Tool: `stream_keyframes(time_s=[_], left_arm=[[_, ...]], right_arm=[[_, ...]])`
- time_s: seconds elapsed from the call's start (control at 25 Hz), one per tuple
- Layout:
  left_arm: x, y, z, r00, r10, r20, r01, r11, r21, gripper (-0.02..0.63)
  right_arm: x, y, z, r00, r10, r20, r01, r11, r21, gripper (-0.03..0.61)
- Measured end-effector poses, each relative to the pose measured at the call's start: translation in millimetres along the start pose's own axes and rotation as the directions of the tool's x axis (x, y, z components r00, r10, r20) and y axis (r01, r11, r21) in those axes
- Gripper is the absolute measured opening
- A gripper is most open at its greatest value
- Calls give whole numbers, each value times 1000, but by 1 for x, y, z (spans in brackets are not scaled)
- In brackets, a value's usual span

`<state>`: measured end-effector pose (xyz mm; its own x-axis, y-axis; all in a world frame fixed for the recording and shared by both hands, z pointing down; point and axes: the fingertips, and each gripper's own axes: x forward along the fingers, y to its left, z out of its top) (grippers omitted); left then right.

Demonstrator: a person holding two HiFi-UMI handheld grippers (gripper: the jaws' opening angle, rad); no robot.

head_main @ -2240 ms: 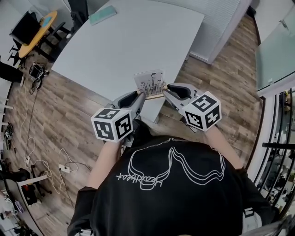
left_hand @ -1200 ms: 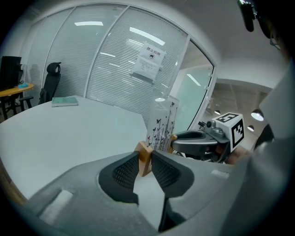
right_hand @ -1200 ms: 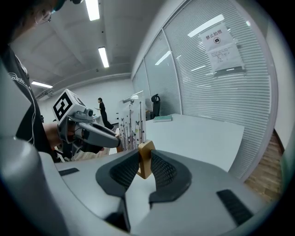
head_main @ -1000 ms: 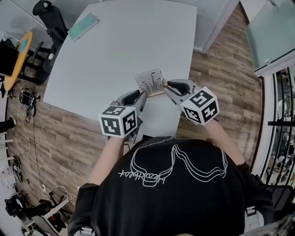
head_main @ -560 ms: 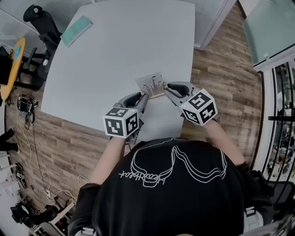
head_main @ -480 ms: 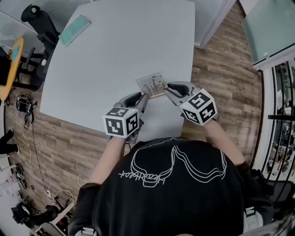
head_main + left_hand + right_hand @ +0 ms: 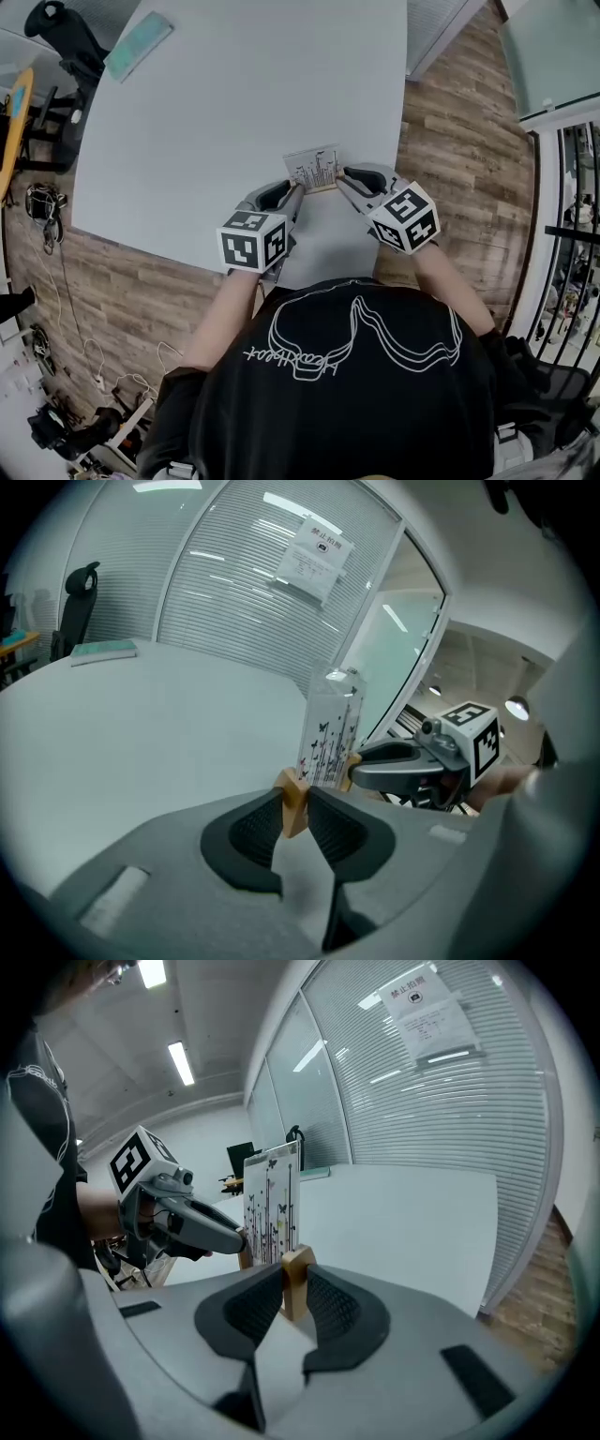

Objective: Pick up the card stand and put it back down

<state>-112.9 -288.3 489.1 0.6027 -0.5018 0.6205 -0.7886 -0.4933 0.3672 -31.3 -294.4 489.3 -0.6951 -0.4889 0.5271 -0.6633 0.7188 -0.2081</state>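
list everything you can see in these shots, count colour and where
card stand: one, wooden base with white printed card, over the table's near end
table: one, pale grey, centre
book: one, teal, table's far left corner
office chair: one, black, beyond that corner
floor: brown wood-look, around the table
notice sheet: one, white, on the blinds
left hand-held gripper: one, grey, shut on the card stand's left end
right hand-held gripper: one, grey, shut on its right end
shirt: black, white line drawing, bottom of head view
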Motion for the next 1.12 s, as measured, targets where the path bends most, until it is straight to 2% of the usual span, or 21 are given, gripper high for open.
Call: stream_keyframes(time_s=[0.16, 0.36, 0.52, 0.68, 0.88, 1.12], left_arm=[[8, 5, -6, 1000, 5, -8, -5, 1000, 7, 91], [16, 9, -13, 999, 21, -25, -20, 998, 53, 91], [22, 8, -18, 999, 20, -33, -18, 998, 53, 91], [26, 7, -23, 999, 34, -41, -31, 996, 80, 87], [28, 9, -31, 997, 52, -52, -46, 994, 100, 87], [28, 11, -36, 996, 67, -52, -61, 992, 106, 87]], right_arm=[[8, -4, -9, 1000, -4, -13, 4, 1000, -6, 86], [15, -9, -18, 999, -13, -31, 13, 1000, -12, 86], [15, -12, -25, 999, -15, -35, 15, 1000, -13, 86], [14, -12, -29, 1000, -14, -22, 13, 999, -50, 87], [20, -11, -39, 999, -12, -50, 9, 997, -76, 89], [22, -9, -42, 1000, -8, -30, 5, 996, -86, 89]])
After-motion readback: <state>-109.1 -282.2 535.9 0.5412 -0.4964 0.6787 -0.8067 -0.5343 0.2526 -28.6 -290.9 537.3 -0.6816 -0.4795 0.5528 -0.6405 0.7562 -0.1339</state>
